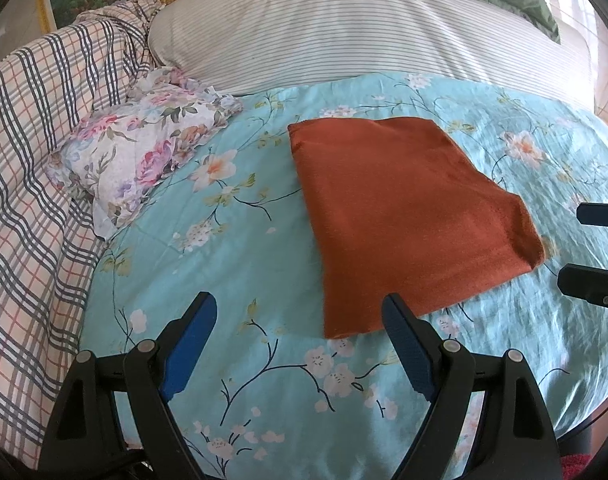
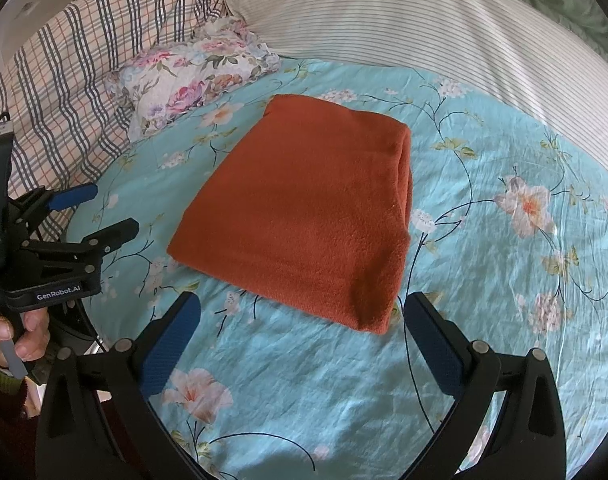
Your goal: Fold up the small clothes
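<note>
Left wrist view: your left claw and right claw stand wide, empty. Orange cloth looks soft, limp; take hold at a near corner.

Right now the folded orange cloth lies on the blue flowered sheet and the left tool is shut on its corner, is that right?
Not quite. The orange cloth does lie folded on the blue sheet, but the left tool is open and holds nothing. The left wrist view shows its fingers apart, short of the cloth.
</note>
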Motion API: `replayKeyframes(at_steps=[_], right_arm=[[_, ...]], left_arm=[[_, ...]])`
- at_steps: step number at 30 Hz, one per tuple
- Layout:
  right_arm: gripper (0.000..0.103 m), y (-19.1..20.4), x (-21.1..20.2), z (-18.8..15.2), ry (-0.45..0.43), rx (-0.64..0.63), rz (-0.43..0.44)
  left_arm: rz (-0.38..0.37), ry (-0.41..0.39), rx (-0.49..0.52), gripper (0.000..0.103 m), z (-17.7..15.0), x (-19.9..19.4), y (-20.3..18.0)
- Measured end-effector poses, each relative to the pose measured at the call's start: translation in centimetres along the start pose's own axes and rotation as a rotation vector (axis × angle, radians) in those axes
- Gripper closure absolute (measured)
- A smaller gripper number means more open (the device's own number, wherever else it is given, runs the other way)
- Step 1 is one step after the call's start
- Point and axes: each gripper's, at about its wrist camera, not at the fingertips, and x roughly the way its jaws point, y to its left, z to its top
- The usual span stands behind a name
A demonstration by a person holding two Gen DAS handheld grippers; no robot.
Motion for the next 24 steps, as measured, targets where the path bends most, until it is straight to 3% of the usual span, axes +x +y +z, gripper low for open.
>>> replayKeyframes(at_steps=[24], right_arm=[[0.002,-0.71,-0.22,0.48,-0.007,-0.022,0.014]], left_arm=[[-0.009,0.0,-0.005,0.018,-0.14,0.15,0.01]])
